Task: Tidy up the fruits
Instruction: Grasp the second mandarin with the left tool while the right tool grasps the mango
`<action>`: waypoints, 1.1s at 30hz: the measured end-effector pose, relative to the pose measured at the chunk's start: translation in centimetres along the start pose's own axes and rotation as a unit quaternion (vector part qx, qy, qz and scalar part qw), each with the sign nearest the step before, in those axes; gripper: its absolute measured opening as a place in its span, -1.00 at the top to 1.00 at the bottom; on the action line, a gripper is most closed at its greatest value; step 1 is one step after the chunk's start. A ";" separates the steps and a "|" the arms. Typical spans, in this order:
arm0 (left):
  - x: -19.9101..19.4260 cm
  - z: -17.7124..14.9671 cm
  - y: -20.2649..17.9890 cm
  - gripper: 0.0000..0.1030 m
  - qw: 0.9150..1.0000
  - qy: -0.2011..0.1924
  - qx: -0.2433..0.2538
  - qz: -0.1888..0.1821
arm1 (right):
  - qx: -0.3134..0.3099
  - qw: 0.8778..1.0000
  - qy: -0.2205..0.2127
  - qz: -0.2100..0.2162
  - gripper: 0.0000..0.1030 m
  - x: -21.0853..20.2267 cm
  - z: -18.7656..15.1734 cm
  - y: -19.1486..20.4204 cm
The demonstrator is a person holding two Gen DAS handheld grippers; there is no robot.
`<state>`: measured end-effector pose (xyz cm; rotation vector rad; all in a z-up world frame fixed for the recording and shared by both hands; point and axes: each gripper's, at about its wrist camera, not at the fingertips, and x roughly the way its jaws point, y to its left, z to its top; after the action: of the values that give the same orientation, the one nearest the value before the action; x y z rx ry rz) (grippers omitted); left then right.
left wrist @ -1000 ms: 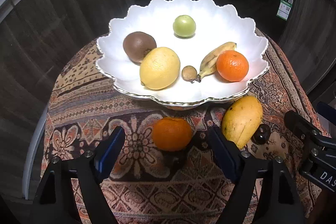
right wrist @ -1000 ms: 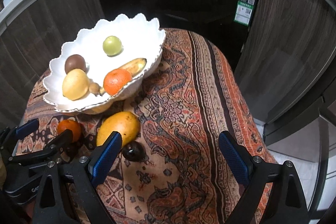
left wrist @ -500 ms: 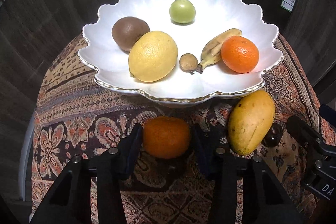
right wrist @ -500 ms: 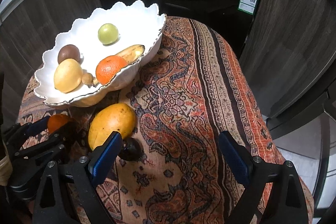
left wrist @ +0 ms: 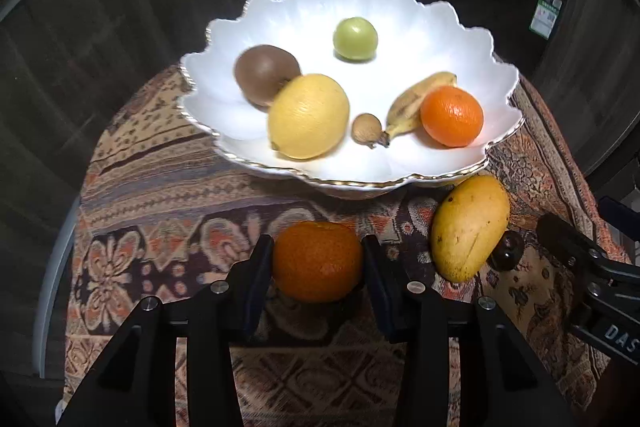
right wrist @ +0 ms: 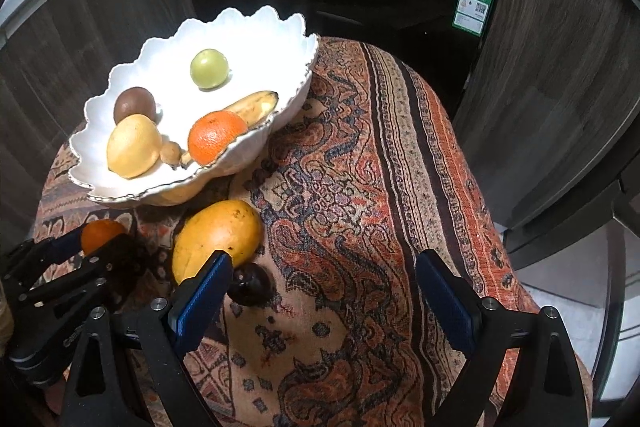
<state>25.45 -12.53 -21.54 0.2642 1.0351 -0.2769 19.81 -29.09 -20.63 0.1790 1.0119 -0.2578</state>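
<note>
On the patterned bench cloth point(left wrist: 160, 195) just in front of the white bowl point(left wrist: 280, 27), the left gripper point(left wrist: 318, 261) has its jaws clamped around a tangerine point(left wrist: 318, 261). Further right, mango point(right wrist: 218, 235) beside it, right gripper point(right wrist: 320, 287) spread wide, holding zilch.

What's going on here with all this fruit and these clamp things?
A person is sorting fruit with two handheld grippers. The left gripper has its jaws closed around a loose orange on the patterned cloth, just in front of the white bowl holding other fruit. The right gripper hangs open near the mango and a small dark fruit, which lie outside the bowl.
</note>
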 end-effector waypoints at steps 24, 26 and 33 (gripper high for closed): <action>-2.6 -2.1 7.6 0.15 0.996 -0.017 -0.074 0.045 | -0.044 0.999 0.007 0.004 -0.82 1.8 1.2 6.9; -2.4 -2.2 7.8 0.15 0.996 -0.015 -0.079 0.044 | -0.047 0.999 0.011 -0.001 -0.82 2.5 1.2 7.2; -1.6 -2.5 8.3 0.15 0.995 -0.010 -0.090 0.041 | -0.055 0.998 0.027 -0.016 -0.81 4.4 0.8 7.9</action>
<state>25.53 -3.76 -20.69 0.1396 1.0192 -0.1102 25.01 -22.29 -23.79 0.0707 1.0801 -0.2263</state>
